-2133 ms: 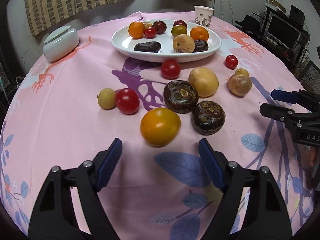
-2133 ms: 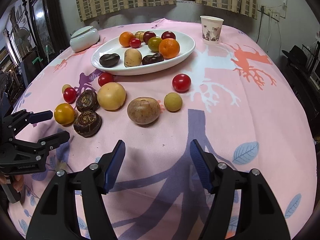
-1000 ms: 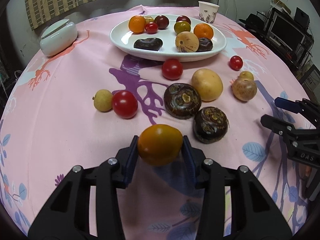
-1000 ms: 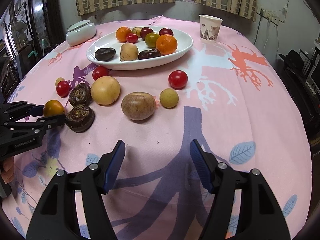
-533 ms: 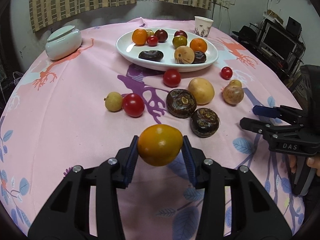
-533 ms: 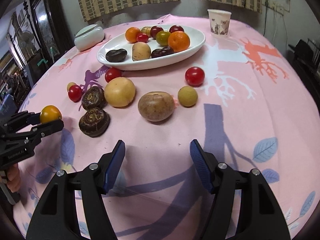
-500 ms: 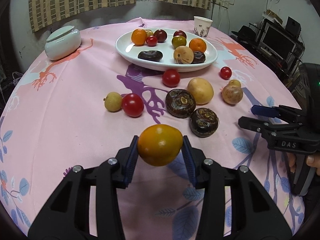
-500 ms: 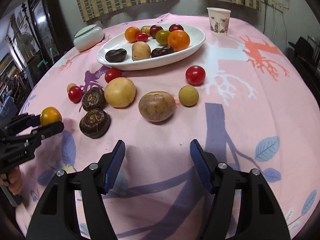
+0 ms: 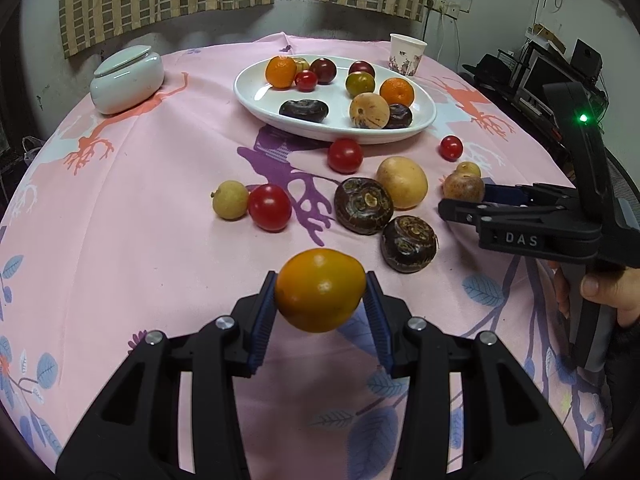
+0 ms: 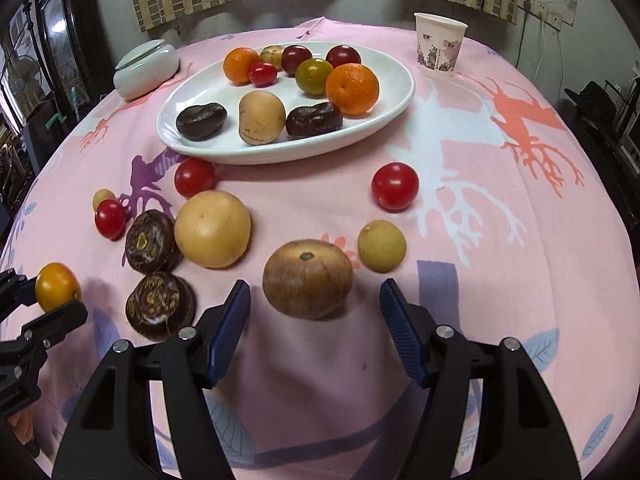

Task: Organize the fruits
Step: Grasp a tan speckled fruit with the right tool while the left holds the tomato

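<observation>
My left gripper (image 9: 320,292) is shut on an orange-yellow tomato (image 9: 320,290), held a little above the pink tablecloth; the same tomato (image 10: 56,286) shows at the left edge of the right wrist view. My right gripper (image 10: 314,306) stands open just short of a brown round fruit (image 10: 308,284), its fingertips level with the fruit's near side and apart from it. Its side view shows at the right of the left wrist view as the right gripper (image 9: 468,200). A white oval plate (image 10: 400,92) at the back holds several fruits.
Loose on the cloth lie two dark water chestnuts (image 10: 160,306), a yellow potato-like fruit (image 10: 212,234), red tomatoes (image 10: 394,186) and small yellow longans (image 10: 382,246). A paper cup (image 10: 438,46) and a white lidded jar (image 10: 146,68) stand at the back.
My right gripper has moved forward toward the brown fruit, which now sits close before its fingers. The left gripper lifted the tomato slightly a second ago and has since held still.
</observation>
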A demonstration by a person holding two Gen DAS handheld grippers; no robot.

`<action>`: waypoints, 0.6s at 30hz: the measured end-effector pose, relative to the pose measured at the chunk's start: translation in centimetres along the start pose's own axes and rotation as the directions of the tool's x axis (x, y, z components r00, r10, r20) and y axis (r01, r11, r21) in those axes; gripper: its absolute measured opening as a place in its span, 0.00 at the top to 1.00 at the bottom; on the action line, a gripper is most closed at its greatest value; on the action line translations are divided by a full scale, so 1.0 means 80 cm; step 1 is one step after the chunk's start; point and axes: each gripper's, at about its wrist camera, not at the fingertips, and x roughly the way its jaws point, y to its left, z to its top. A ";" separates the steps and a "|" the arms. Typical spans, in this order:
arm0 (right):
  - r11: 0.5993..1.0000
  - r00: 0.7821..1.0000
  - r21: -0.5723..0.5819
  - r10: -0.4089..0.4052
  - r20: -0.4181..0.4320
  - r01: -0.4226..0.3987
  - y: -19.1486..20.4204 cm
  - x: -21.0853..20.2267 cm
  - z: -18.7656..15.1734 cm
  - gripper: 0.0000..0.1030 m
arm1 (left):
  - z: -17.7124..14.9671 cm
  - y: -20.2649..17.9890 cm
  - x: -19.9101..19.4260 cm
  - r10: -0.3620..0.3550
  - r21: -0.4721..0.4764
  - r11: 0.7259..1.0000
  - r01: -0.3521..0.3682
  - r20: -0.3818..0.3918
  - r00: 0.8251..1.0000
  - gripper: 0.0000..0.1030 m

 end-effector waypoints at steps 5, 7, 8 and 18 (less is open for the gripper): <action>1.000 1.000 -0.009 0.004 0.001 -0.004 0.006 0.004 0.008 0.35 | -0.001 0.000 0.001 0.001 0.001 1.000 -0.001 -0.004 1.000 0.58; 1.000 1.000 -0.014 0.007 -0.002 -0.007 0.009 0.007 0.009 0.35 | -0.001 0.001 0.002 0.002 0.001 1.000 -0.002 -0.007 1.000 0.58; 1.000 1.000 -0.020 0.000 -0.001 0.000 0.011 0.008 0.009 0.35 | -0.001 0.002 0.002 0.002 0.000 1.000 -0.002 -0.008 1.000 0.58; 0.999 1.000 -0.046 -0.003 0.022 0.004 0.006 -0.012 -0.005 0.59 | -0.002 0.002 0.007 0.009 -0.001 1.000 -0.009 -0.020 1.000 0.58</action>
